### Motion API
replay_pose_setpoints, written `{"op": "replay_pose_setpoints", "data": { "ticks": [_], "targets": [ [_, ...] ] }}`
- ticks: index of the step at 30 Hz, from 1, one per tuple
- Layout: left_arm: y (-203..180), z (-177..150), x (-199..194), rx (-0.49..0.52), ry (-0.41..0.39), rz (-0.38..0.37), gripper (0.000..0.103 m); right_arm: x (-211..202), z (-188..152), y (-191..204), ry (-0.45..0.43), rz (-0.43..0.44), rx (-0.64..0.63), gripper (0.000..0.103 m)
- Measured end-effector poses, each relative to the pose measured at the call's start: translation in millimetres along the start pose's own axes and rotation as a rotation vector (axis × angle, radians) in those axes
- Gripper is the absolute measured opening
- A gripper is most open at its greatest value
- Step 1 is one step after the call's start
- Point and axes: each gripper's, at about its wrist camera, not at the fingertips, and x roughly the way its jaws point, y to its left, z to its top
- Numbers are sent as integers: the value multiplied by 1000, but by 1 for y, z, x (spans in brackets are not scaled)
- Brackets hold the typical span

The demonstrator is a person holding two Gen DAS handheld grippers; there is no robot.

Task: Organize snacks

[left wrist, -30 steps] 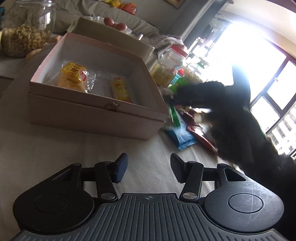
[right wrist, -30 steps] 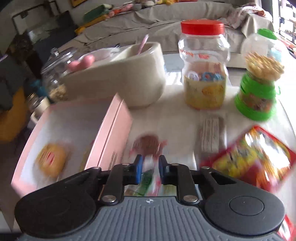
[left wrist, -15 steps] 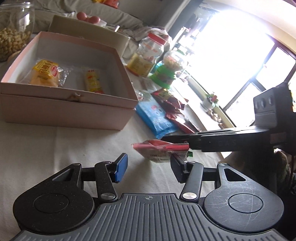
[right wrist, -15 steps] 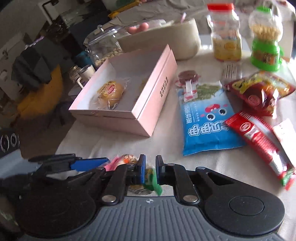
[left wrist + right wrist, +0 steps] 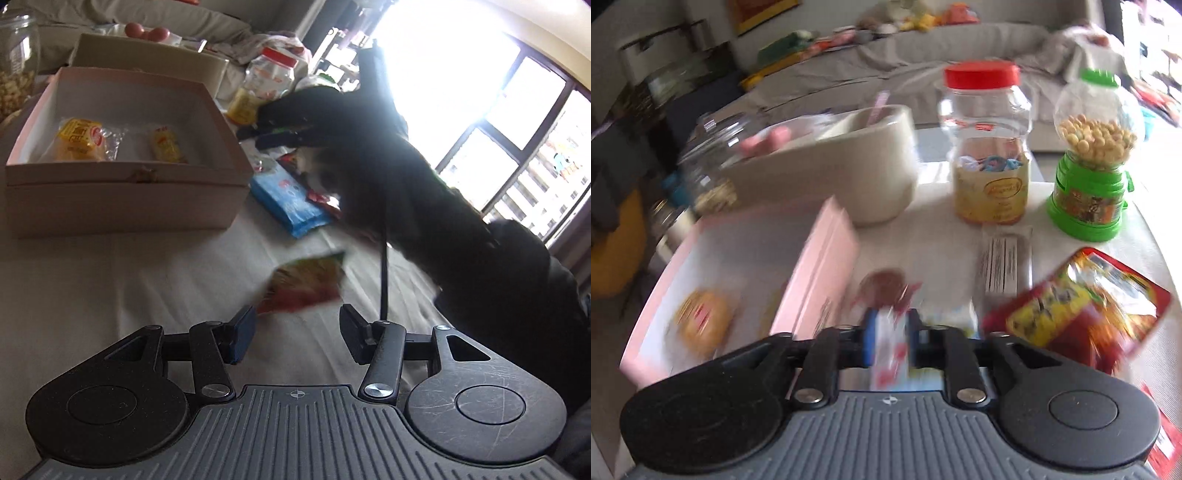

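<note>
With the right gripper (image 5: 890, 341) opening its fingers astride a white-and-red packet (image 5: 888, 354), lower squarely before pinching; the left gripper (image 5: 295, 334) gapes wide, empty, a red-yellow packet (image 5: 304, 286) at its twelve o'clock.

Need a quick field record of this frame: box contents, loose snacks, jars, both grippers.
box: pink box, open, on the table
box contents: round yellow-wrapped cake; small yellow packet
loose snacks: blue packet beside the box; red-yellow bag; small red-yellow packet in front of the left gripper, blurred
jars: red-lid jar; green dispenser
left gripper: jaws open, nothing between them
right gripper: jaws opening, over a white-red wrapper, blurred; grip unclear
</note>
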Motion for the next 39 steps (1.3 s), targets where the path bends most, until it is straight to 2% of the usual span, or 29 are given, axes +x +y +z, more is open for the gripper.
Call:
{"op": "replay_pose_setpoints", "data": {
  "ticks": [2, 5, 14, 15, 17, 18, 22, 27, 31, 36, 38, 39],
  "targets": [
    [6, -1, -3, -18, -13, -5, 54, 19, 10, -5, 20, 8, 37, 49],
    [18, -1, -8, -57, -39, -1, 54, 38, 14, -7, 72, 14, 43, 49],
    [25, -2, 1, -103, -25, 0, 54, 23, -2, 10, 83, 59, -99, 49],
    [24, -2, 2, -99, -22, -3, 54, 20, -2, 11, 80, 55, -123, 47],
    [22, -1, 2, -88, -17, -5, 54, 8, -6, 16, 62, 43, -173, 30],
    [20, -1, 3, -84, -17, -3, 54, 2, -6, 17, 61, 43, -172, 25],
    [16, 0, 5, -73, -7, -1, 54, -21, -18, 11, 88, 89, -162, 21],
    [7, 1, 17, -57, 15, 2, 54, -43, -37, 10, 71, 89, -208, 21],
    [2, 2, 21, -57, 16, 21, 54, -54, -53, 20, 27, 74, -303, 23],
    [5, 4, 19, -66, 3, 46, 54, -45, -77, 33, 49, 35, -376, 38],
    [4, 5, 18, -65, 0, 49, 54, -47, -85, 38, 22, 6, -413, 38],
    [4, 5, 16, -62, -2, 49, 54, -49, -88, 41, 24, -16, -432, 31]
  ]
}}
